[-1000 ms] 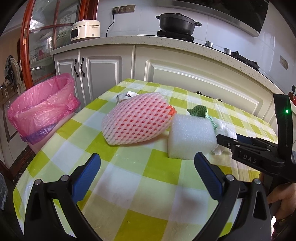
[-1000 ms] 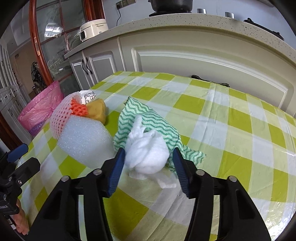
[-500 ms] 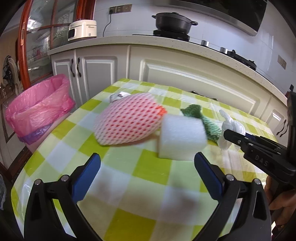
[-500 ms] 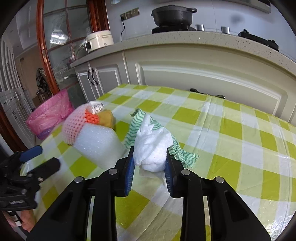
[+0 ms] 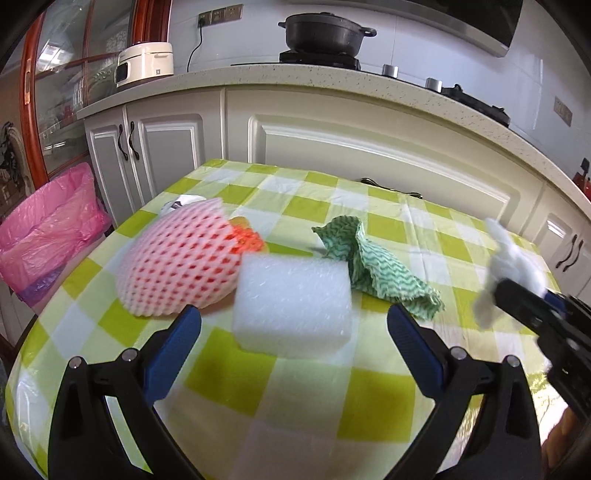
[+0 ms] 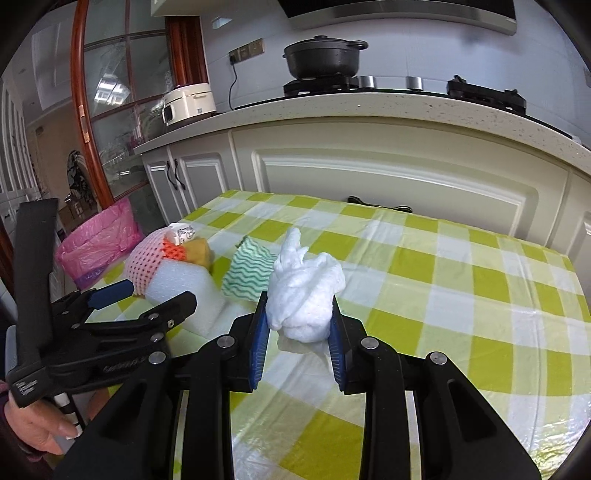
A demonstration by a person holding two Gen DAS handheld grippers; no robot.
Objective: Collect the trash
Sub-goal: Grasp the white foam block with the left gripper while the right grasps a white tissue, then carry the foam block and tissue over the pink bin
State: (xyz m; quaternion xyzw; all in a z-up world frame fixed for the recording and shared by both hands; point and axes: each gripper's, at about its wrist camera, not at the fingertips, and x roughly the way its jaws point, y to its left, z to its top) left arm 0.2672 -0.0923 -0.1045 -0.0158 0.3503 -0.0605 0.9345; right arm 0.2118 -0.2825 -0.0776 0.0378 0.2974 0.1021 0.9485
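Observation:
My right gripper (image 6: 297,325) is shut on a crumpled white tissue wad (image 6: 303,295) and holds it above the checked table; the wad also shows at the right of the left wrist view (image 5: 511,266). My left gripper (image 5: 293,332) is open and empty, just in front of a white foam block (image 5: 293,301). Left of the block lies a pink foam fruit net (image 5: 181,266) with an orange piece at its mouth. A green wavy-patterned cloth (image 5: 373,267) lies behind the block. A bin lined with a pink bag (image 5: 44,232) stands on the floor left of the table.
The table has a green and white checked cover (image 6: 461,288). White kitchen cabinets (image 5: 332,147) run behind it, with a black pot (image 5: 325,31) and a rice cooker (image 5: 146,62) on the counter. A small printed wrapper (image 5: 181,203) lies behind the net.
My right gripper closed on the tissue wad and lifted it off the green cloth. My left gripper moved toward the foam block and stayed open.

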